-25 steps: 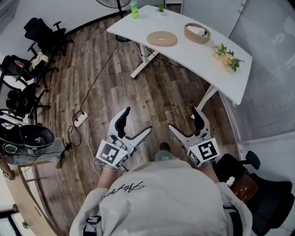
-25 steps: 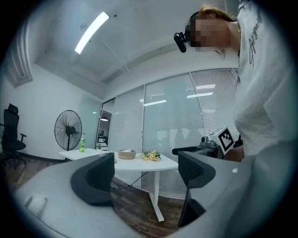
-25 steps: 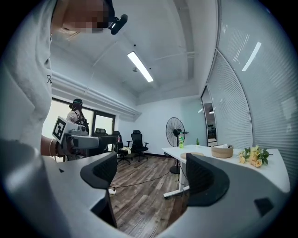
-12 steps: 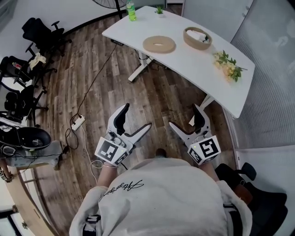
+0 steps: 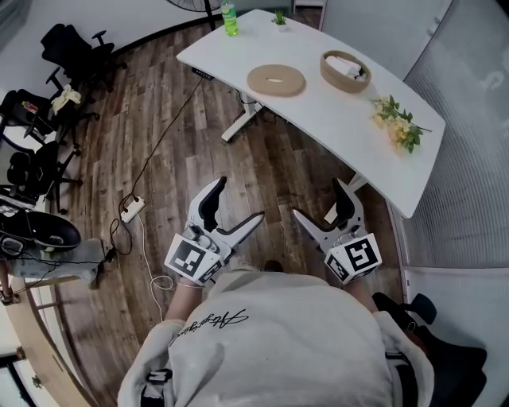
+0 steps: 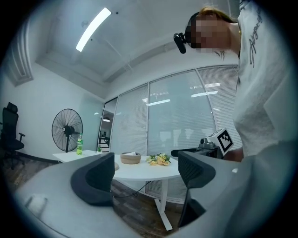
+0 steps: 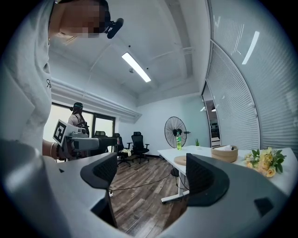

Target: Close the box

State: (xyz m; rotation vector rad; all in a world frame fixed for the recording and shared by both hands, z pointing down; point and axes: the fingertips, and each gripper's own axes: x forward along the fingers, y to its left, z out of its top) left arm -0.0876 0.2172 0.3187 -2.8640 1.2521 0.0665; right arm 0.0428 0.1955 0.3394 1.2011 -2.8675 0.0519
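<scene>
Well, both of my tongs are empty. The left gripper (image 5: 240, 199) and the right gripper (image 5: 318, 199) are held level in front of me over the wooden floor (image 5: 199, 143), each with its jaws spread wide and only air between the pads. In the head view the left one aims toward 1 o'clock and the right one toward 11 o'clock.

The box (image 5: 338, 83) is well apart from both, up at about 1 o'clock from me on the white table (image 5: 334, 111). It is round, so it has no long axis to speak of. It stands upright with its mouth facing the ceiling, uncovered. Inside it lies something white, and I cannot tell what.

Its lid (image 5: 290, 82), a flat round disc, lies on the tabletop at 9 o'clock of the box, near it but not touching.

A bunch of yellow flowers (image 5: 400, 127) lies between 4 and 5 o'clock of the box. A green bottle (image 5: 231, 17) stands at 11 o'clock of the lid, at the table's far end, with a small potted plant (image 5: 279, 17) just beyond.
</scene>
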